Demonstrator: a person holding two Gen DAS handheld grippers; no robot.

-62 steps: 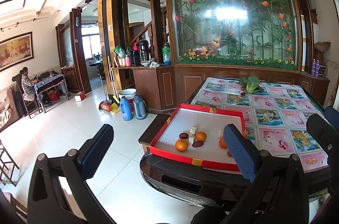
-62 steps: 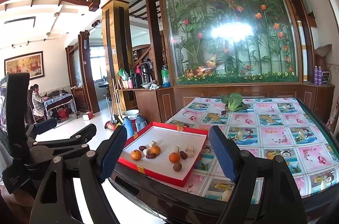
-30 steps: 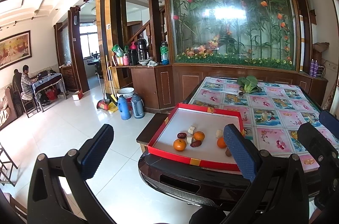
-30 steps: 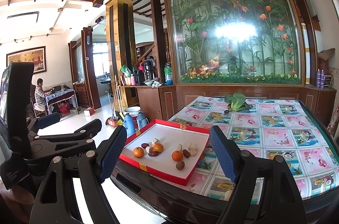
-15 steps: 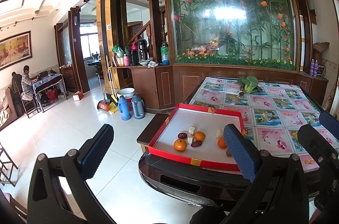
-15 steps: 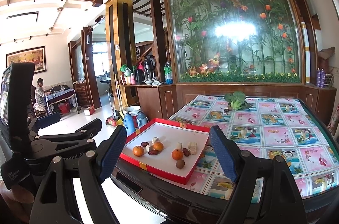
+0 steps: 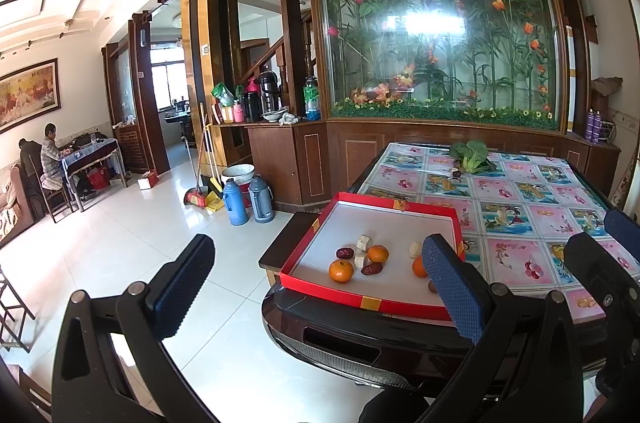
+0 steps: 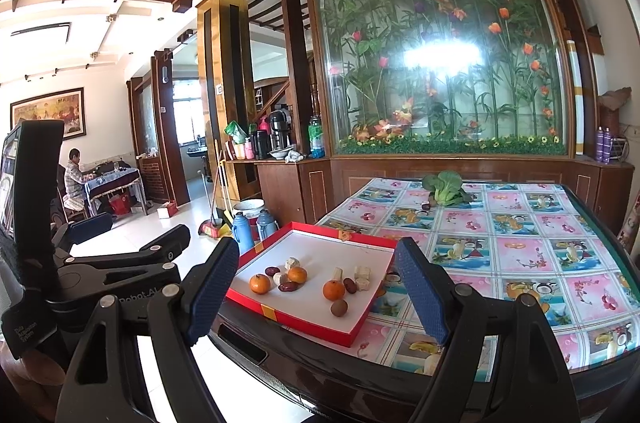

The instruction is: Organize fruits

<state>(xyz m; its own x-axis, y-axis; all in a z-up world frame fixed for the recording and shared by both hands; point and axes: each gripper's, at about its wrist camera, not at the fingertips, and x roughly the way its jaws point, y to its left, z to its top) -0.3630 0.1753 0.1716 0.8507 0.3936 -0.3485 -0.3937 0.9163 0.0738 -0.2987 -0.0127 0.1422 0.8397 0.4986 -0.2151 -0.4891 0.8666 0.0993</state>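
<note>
A red-rimmed white tray [image 7: 384, 304] [image 8: 294, 319] sits at the near corner of the table. It holds three oranges [image 8: 259, 283], dark red dates [image 8: 288, 286], pale cubes [image 8: 362, 272] and a brown round fruit [image 8: 339, 308]. In the left wrist view an orange [image 7: 341, 270] lies near the tray's front rim. My left gripper [image 7: 320, 289] is open and empty, held off the table's near-left corner. My right gripper [image 8: 310, 289] is open and empty, in front of the tray. The left gripper also shows in the right wrist view [image 8: 120, 255].
A leafy green vegetable [image 8: 446, 187] lies at the far end of the patterned tablecloth [image 8: 520, 247]. Two thermos flasks [image 7: 248, 199] and a broom stand on the tiled floor at left. A wooden cabinet with a glass plant panel [image 7: 436, 23] stands behind the table.
Both views have shifted only slightly; the tray sits marginally closer in the right wrist view. Both grippers have stayed open and empty.
</note>
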